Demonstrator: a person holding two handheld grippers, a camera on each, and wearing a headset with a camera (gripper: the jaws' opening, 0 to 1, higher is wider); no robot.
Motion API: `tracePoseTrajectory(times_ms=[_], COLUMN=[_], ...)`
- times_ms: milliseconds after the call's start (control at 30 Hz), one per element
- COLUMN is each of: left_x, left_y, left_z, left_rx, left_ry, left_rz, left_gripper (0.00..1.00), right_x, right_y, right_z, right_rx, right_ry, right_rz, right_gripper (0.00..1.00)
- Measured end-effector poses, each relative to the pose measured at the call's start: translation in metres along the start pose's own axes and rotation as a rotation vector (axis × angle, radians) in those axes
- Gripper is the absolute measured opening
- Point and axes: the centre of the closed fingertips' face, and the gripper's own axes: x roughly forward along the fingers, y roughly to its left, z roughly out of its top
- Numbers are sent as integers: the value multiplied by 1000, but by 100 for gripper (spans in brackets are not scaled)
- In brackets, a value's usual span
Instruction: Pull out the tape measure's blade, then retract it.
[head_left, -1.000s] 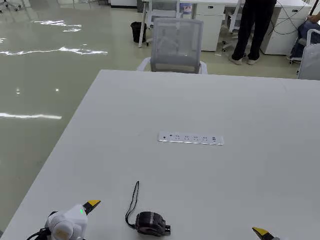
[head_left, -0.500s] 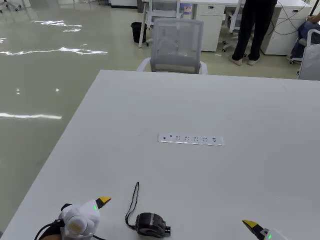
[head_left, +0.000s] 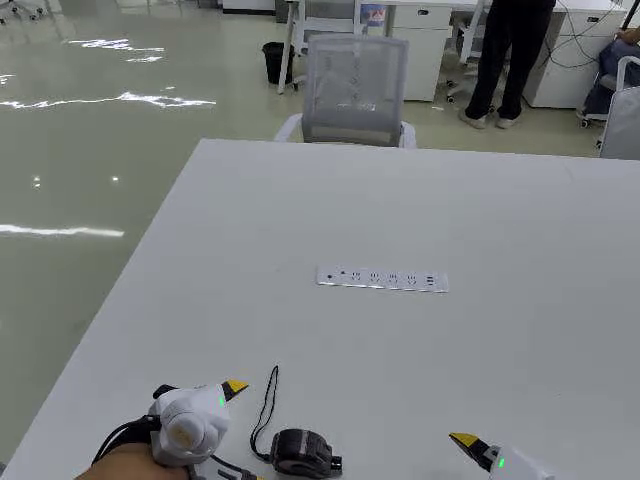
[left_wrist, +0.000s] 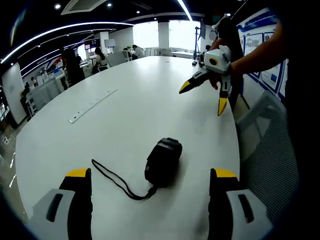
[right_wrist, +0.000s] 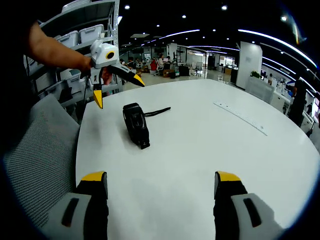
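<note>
The head view's bottom edge cuts off the right gripper (head_left: 484, 455), leaving one of its jaws visible.

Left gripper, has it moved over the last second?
Yes. In the head view the left gripper has slid right, closing on the tape measure, which stays put below the power strip.
</note>
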Motion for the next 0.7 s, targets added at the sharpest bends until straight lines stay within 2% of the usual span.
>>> tracePoseTrajectory(times_ms=[433,700], left_x=[23,34], left_y=[-13,-18], left_z=[16,12], left_rx=[119,159], left_ry=[63,122], left_rz=[-101,-162], left_gripper=[92,91], right_x=[25,40], right_y=[6,8], right_z=[23,35], right_rx=[-46,-69], right_ry=[-6,3], right_rz=[69,107], right_gripper=[85,82])
